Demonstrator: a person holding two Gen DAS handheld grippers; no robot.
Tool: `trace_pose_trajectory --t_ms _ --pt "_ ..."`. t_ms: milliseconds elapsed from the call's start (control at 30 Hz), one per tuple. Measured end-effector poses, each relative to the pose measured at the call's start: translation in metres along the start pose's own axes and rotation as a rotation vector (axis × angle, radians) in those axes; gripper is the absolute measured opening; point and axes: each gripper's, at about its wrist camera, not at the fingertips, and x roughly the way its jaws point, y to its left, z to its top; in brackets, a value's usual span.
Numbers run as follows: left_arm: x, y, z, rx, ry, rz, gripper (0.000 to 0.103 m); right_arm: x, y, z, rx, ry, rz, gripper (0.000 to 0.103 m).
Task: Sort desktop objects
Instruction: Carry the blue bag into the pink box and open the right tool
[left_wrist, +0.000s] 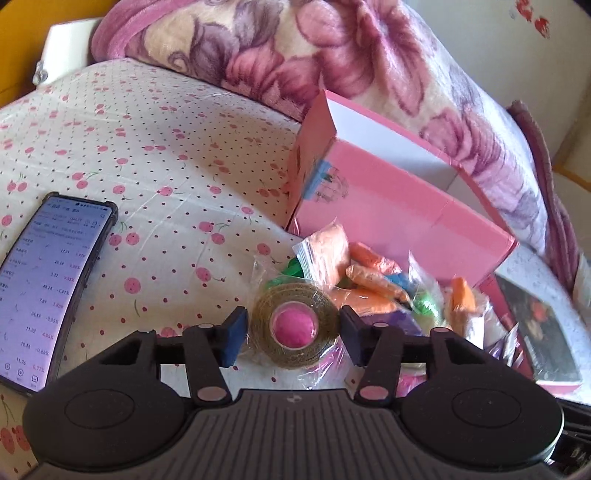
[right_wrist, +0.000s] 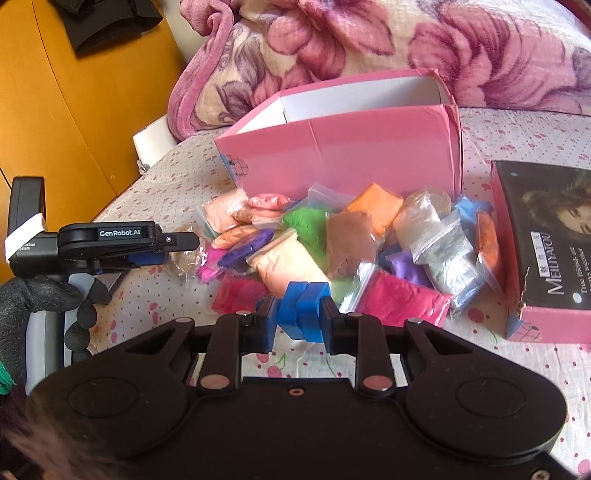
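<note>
On cherry-print bedding my left gripper sits spread around the bagged gold tape roll with its pink core, my right gripper pressed together empty, the pink cardboard box beyond; slippery wrapping could slide out as I squeeze.

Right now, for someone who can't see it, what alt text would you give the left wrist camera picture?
The open left gripper straddles a bagged ring of gold-brown tape with a pink centre, at the near edge of a pile of coloured clay bags. Behind stands an open pink box; a lit phone lies left on the cherry-print sheet.
</note>
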Motion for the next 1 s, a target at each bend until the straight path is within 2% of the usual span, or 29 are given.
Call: trace_pose_trajectory --t_ms 133,300,467,767,1000 --pt "-0.014 -0.009 0.003 0.045 -0.072 0.005 0.052 -0.008 0.002 0.012 0.011 -0.034 0.002 0.024" --pt "-0.007 -0.009 0.001 0.023 -0.023 0.022 0.052 -0.008 0.002 0.034 0.02 -0.058 0.004 0.024" --pt "-0.012 -0.001 0.005 -0.027 -0.06 0.012 0.052 -0.002 0.001 0.063 0.013 -0.075 0.007 0.024" --pt "-0.005 -0.001 0.003 -0.042 -0.042 -0.001 0.052 0.008 -0.001 0.115 0.001 -0.107 0.013 0.024" --pt "-0.005 0.0 0.003 -0.054 -0.061 0.022 0.052 0.017 -0.002 0.155 -0.009 -0.131 0.018 0.024"
